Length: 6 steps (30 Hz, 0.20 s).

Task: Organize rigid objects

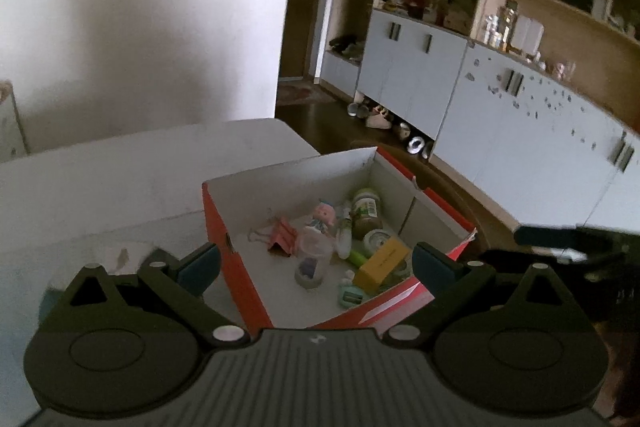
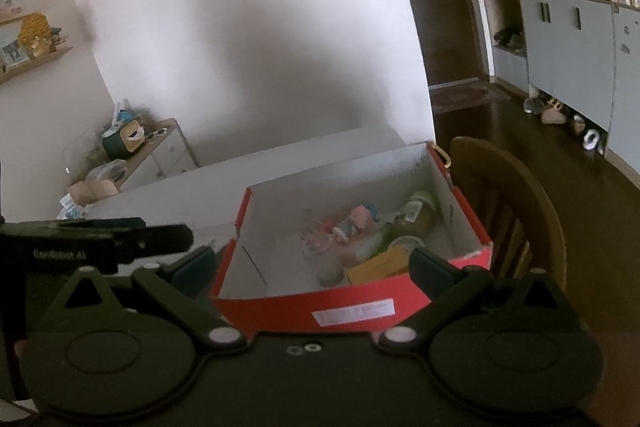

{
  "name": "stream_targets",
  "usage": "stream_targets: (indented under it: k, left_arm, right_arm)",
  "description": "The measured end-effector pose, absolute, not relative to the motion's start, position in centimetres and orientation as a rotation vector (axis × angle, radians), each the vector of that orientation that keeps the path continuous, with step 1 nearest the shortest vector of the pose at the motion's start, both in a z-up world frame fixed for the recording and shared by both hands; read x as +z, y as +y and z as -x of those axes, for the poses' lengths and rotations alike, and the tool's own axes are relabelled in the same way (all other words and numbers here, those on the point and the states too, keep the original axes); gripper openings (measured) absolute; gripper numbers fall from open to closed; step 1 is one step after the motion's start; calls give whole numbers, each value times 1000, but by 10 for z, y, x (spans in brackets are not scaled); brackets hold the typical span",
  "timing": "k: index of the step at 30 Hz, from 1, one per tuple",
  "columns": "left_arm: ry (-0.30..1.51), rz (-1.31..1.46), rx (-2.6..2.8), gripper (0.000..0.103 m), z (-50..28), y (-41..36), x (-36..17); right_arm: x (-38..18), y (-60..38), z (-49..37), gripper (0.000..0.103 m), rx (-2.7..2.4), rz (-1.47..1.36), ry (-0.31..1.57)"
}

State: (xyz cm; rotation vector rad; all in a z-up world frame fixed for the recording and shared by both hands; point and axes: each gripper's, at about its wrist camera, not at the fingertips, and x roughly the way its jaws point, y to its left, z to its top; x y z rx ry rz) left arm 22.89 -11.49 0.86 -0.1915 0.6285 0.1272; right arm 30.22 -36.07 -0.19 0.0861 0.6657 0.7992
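Both tools, left (image 1: 316,261) and right (image 2: 312,265), are hanging released; the red box (image 1: 236,267) is lying at twelve o'clock of each.

Box (image 1: 236,267) looked like cardboard: matt red outside, matt white inside, with a white paper label (image 2: 354,311) on the near wall. Left gripper (image 1: 316,261) and right gripper (image 2: 312,265) were matt black plastic with teal pads and shiny metal pivot pins. Jar (image 1: 366,213) was glossy glass with a paper label. Cup (image 1: 314,259) was clear smooth plastic. Yellow carton (image 1: 382,261) looked like matt card. Table (image 1: 120,179) was matt white and scuffed. Chair (image 2: 516,211) was smooth wood.
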Motion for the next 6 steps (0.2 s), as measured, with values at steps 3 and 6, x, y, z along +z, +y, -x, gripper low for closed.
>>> stream_targets:
  k: [3, 6]
  left_arm:
    - [630, 210, 135, 102, -227, -114, 7]
    - [622, 215, 140, 102, -226, -114, 8]
  right_arm:
    - [-6, -366, -301, 103, 780, -105, 677]
    - [-7, -367, -301, 103, 772, -108, 677]
